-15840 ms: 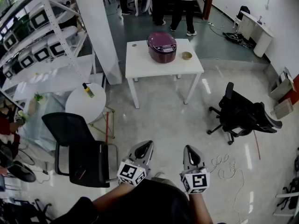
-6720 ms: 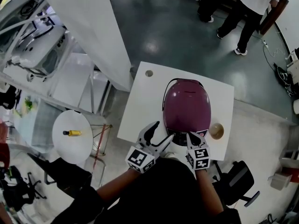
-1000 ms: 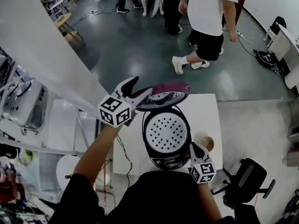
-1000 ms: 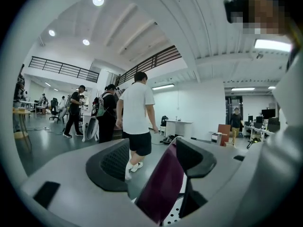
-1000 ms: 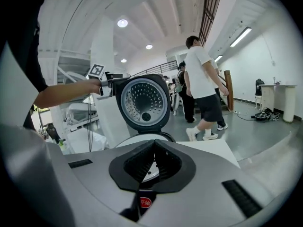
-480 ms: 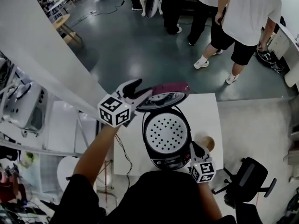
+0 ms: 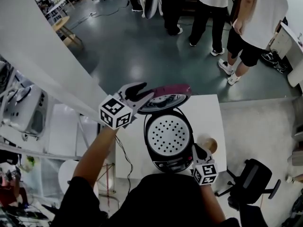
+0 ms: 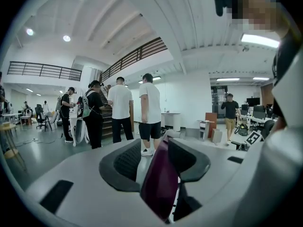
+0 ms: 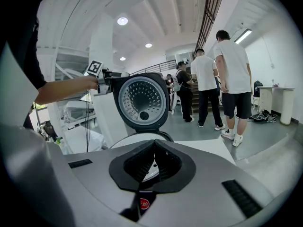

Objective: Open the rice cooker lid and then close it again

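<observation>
White table [image 7: 214, 115] bears the purple rice cooker [image 7: 166, 161], just ahead of the right claw [image 7: 198, 149], which is pressed together and empty, likely steadying. The lid [image 7: 168, 90] stands raised with its holed plate showing; its rim sits between the left claw [image 7: 144, 93], whose spread jaws have just been closing, probably to swing it down.

Left gripper [image 7: 145, 91] fingers closing round lid [image 7: 173, 89]; right gripper [image 7: 197, 149] pinched together.

Your white counter [image 7: 213, 119] carries two things — the rice cooker [image 7: 169, 136], lid up, mid-counter, and a small brown bowl [image 7: 209, 143] just to its right.
</observation>
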Demonstrator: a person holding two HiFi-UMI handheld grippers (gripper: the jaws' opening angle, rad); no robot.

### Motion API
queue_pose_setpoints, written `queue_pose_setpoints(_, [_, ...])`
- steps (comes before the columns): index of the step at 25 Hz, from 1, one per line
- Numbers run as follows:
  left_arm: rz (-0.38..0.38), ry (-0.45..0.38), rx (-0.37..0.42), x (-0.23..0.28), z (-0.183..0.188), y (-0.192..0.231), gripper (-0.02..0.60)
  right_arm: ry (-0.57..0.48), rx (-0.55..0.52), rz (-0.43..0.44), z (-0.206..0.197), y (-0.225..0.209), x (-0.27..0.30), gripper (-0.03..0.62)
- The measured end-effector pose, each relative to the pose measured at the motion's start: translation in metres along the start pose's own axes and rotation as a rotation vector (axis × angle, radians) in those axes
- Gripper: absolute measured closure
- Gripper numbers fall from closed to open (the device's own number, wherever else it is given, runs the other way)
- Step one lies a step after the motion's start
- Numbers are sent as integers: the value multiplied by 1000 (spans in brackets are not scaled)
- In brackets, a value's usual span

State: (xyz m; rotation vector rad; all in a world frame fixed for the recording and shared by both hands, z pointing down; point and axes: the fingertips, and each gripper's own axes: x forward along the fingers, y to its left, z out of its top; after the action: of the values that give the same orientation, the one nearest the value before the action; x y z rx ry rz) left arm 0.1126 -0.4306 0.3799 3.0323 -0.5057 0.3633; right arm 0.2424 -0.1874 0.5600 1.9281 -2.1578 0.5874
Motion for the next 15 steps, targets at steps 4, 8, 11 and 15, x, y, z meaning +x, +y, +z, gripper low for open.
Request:
queue_pose_setpoints(4, [-41,47,76,2,1,-8,445,15,-42,-7,-1,1,-1,594])
queue_pose_setpoints(8, [-97,96,88,4,0,-14,470,25,-70,-11,-2,4,-2,594])
queue_pose_setpoints(11, [-120,116,85,3,0,-18,479,24,-72,-8,-3,5,-3,594])
queue_pose_setpoints(15, [-136,132,98,1,-2,-27,483,23,-64,-10,-7,5,-6,594])
